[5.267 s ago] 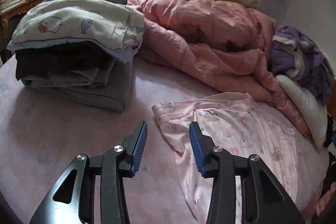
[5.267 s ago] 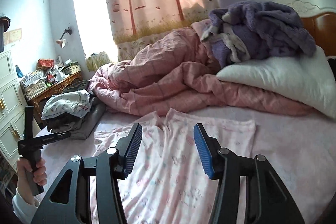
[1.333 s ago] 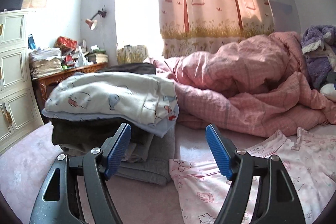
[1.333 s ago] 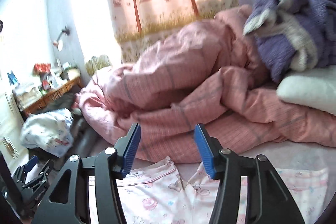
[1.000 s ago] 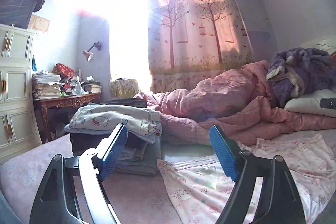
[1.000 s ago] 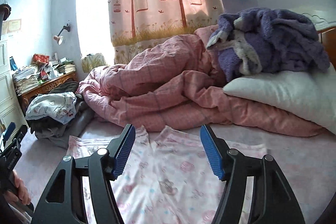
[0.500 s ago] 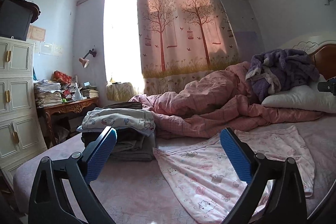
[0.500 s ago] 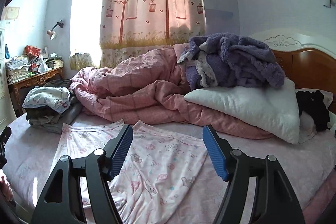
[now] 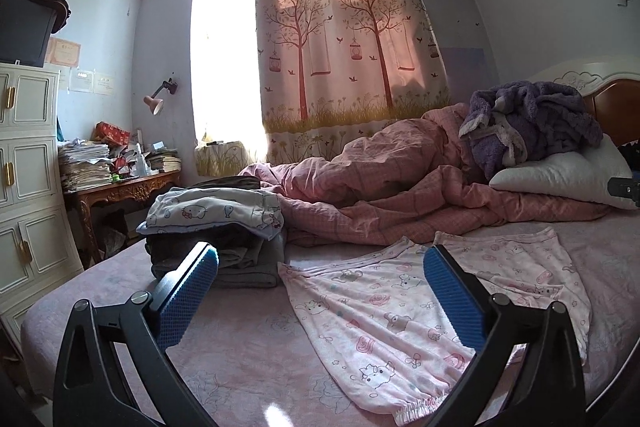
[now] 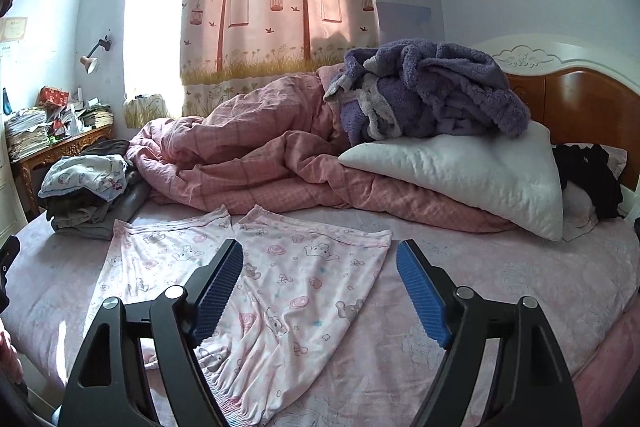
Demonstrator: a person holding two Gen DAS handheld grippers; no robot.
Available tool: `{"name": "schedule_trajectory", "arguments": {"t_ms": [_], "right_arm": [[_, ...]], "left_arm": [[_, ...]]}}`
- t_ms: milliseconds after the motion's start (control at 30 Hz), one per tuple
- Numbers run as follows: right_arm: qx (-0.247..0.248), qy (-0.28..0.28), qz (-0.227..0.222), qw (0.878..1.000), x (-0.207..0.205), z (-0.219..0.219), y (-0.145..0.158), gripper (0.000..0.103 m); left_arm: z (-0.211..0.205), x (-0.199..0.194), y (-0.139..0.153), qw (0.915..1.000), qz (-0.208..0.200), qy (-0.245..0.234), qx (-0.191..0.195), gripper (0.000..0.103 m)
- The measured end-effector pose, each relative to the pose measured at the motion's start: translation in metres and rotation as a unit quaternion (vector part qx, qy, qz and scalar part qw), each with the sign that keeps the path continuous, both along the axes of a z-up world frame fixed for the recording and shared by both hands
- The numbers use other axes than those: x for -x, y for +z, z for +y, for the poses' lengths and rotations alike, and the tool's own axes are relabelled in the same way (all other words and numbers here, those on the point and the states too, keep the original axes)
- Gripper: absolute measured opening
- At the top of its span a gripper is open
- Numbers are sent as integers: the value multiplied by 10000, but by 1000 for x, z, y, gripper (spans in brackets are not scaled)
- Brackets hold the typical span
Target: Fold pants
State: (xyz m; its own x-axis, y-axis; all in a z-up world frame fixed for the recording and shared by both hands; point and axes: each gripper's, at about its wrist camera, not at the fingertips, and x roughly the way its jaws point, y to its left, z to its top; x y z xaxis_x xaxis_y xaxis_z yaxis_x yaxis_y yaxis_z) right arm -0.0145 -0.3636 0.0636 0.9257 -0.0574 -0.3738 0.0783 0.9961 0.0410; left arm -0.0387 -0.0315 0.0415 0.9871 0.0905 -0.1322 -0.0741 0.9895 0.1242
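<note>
A stack of folded clothes (image 9: pixel 216 227) sits at the left of the bed (image 9: pixel 248 347), beside a rumpled pink quilt (image 9: pixel 400 183). The pink printed pants (image 10: pixel 256 275) lie spread flat mid-bed, legs splayed. The left gripper (image 9: pixel 320 291) hovers above them, jaws opening and nearly at full spread, nothing between; the right gripper (image 10: pixel 320 287) likewise is opening, empty, before a white pillow (image 10: pixel 460 175) and purple robe (image 10: pixel 424 91).
</note>
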Motion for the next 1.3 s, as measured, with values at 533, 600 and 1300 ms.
{"name": "schedule_trajectory", "arguments": {"t_ms": [533,600,1300], "right_arm": [[-254,-159,180,9994,-5,-44,-31,85],[-298,-181,195,9992,-4,-52,-33,85],[-557,-490,448,9962,23,-113,-62,85]], "left_arm": [[-89,-27,-26,9858,683,-1387,-658,72],[-105,-31,-31,9775,989,-1760,-617,64],[-193,-18,-84,8386,3021,-4380,-1171,20]]}}
